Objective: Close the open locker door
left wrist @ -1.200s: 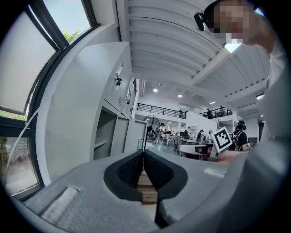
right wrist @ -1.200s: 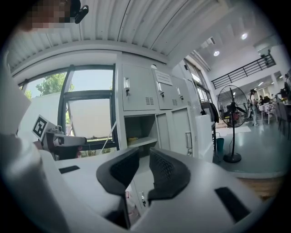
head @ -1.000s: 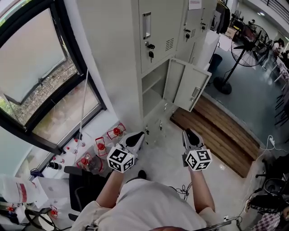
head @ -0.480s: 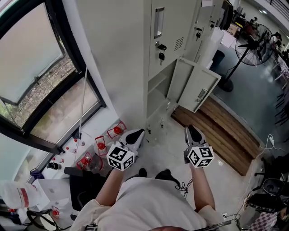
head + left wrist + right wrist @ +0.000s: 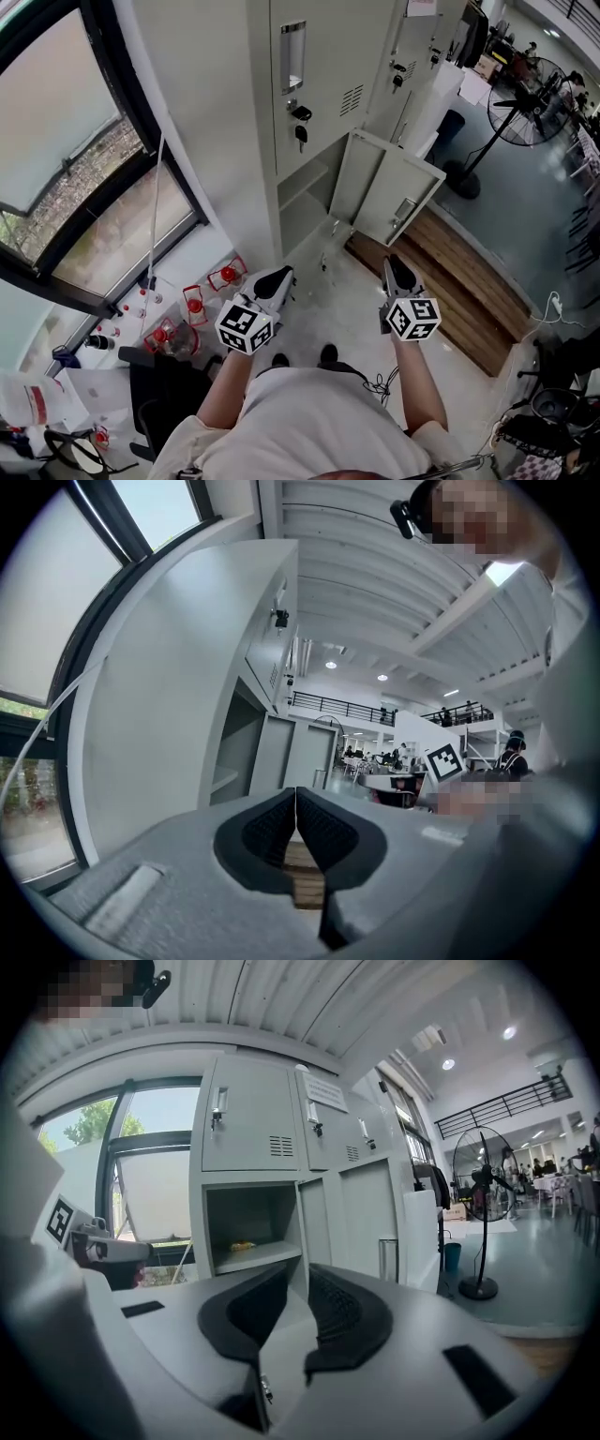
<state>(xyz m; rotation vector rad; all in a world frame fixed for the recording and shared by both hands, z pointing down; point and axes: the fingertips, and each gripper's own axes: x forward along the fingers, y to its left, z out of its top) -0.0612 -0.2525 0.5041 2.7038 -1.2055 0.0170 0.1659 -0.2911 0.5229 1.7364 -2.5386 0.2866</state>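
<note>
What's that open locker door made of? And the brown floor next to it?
The open locker door looks like thin painted metal. It is pale grey and smooth, a flat panel with sharp edges and a recessed handle. The brown floor strip looks like wood or wood-look planks, with long parallel boards and seams. The pictures can't settle which.

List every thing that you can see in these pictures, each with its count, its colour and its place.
locker cabinet: one, pale grey, right of the window
open locker door: one, pale grey, lower compartment, swung out
keys: two sets, black, in the upper doors' locks
yellow thing: one, on the open compartment's shelf, too small to name
bottles: several, red caps, floor under the window
fan: one, black, standing far right
left gripper: one, white and black, jaws together, empty
right gripper: one, white and black, jaws apart, empty
</note>
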